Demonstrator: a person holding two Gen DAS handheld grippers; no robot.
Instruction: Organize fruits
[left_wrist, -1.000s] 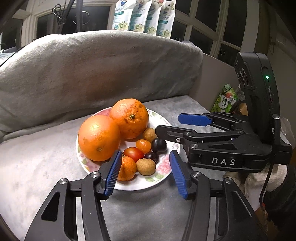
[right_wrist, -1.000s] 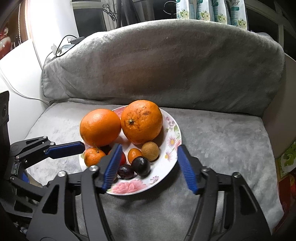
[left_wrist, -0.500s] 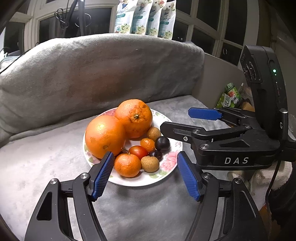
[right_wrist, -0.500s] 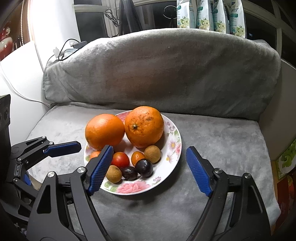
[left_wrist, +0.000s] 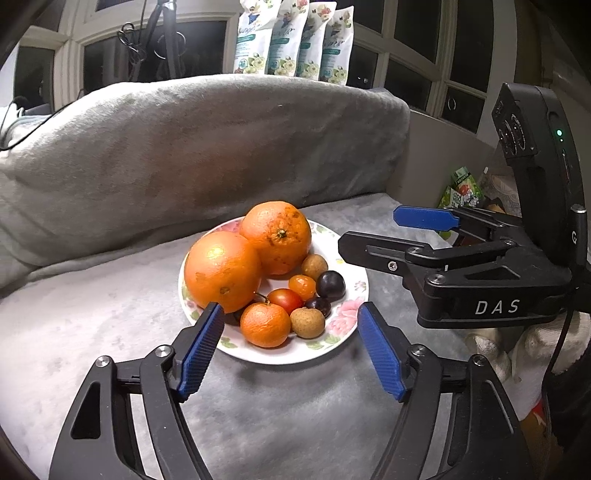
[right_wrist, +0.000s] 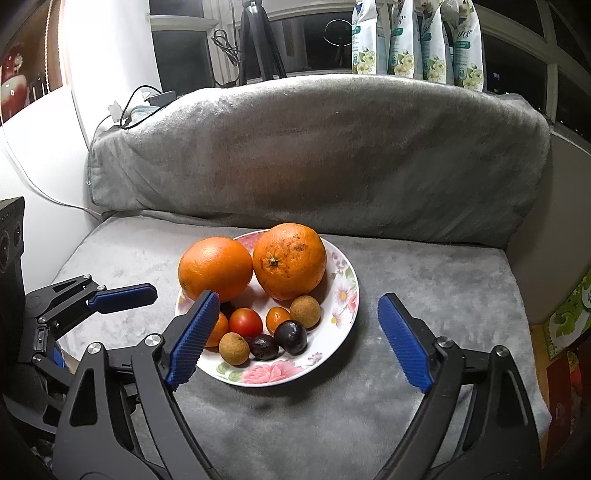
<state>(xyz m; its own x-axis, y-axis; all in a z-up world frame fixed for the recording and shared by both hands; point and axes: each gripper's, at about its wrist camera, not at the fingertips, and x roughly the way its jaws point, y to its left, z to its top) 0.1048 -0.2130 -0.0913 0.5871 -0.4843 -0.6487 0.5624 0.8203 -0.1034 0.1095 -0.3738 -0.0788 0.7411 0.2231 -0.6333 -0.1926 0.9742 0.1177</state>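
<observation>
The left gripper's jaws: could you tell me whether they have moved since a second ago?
Yes. The left gripper has just been opening: its blue pads, which crowded the small fruit, now stand near the edges of the floral plate, with nothing gripped.

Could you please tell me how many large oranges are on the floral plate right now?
2. One large orange sits at the plate's back left; the other sits beside it at the back, stem end facing the camera. A smaller mandarin lies nearer; nothing large seems hidden.
</observation>
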